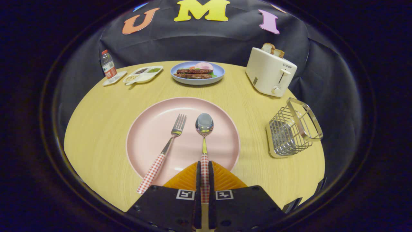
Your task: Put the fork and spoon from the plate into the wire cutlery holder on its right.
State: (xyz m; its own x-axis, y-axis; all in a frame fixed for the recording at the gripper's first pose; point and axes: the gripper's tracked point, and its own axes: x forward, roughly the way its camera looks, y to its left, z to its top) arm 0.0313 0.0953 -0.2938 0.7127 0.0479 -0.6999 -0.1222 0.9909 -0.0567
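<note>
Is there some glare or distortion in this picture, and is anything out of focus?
Gripper view: fisheye bends the table edge; the spoon bowl mirrors bright lights; the plate has soft sheen; all looks sharp; the gripper fingers clamp the spoon's handle.

The gripper view rides on the claw (203,174) itself, low over the near edge of the round counter (96,129), and faces forward along the two fingers toward the booth's cloth wall. It sits close to the pink plate (151,129), just ahead of the fingers, and looks slightly downward across it. The fisheye spread takes in the whole counter, from the wire cutlery holder (294,129) at the right to the toaster (268,72), blue plate (197,80) and bottle (108,66) along the far side.
</note>
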